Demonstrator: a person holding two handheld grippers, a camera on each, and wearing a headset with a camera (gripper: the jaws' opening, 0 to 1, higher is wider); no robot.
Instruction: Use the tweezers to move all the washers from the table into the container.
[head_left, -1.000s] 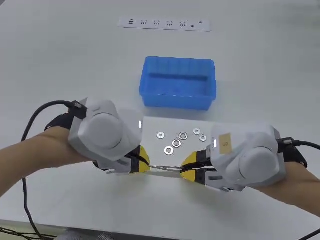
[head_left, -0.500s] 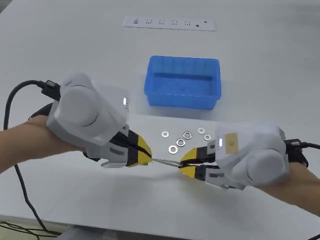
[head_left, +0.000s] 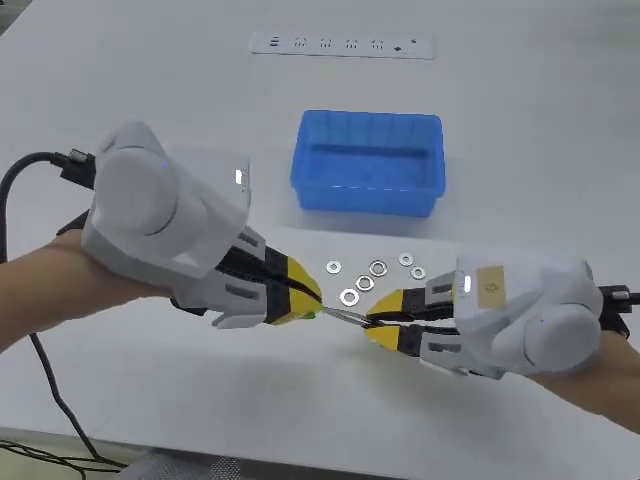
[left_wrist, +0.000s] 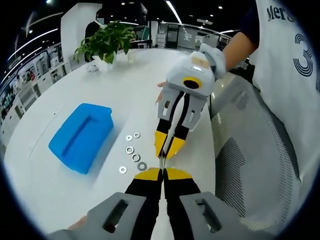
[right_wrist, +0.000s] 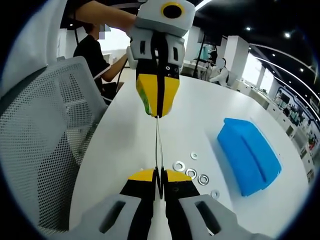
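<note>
Thin metal tweezers span the gap between my two grippers, a little above the white table. My left gripper is shut on one end and my right gripper is shut on the other. Several small steel washers lie loose on the table just beyond the jaws. Behind them stands the blue container, with nothing visible inside. In the left gripper view the tweezers run from my jaws to the right gripper. In the right gripper view the tweezers lead up to the left gripper, washers to the right.
A white power strip lies at the table's far edge. A black cable trails from the left gripper off the near left edge. A mesh chair and a seated person are beyond the table.
My left gripper has risen, tilted its jaws downward and come closer to the right gripper, so less of the tweezers shows between them. The washers and container have not moved.
</note>
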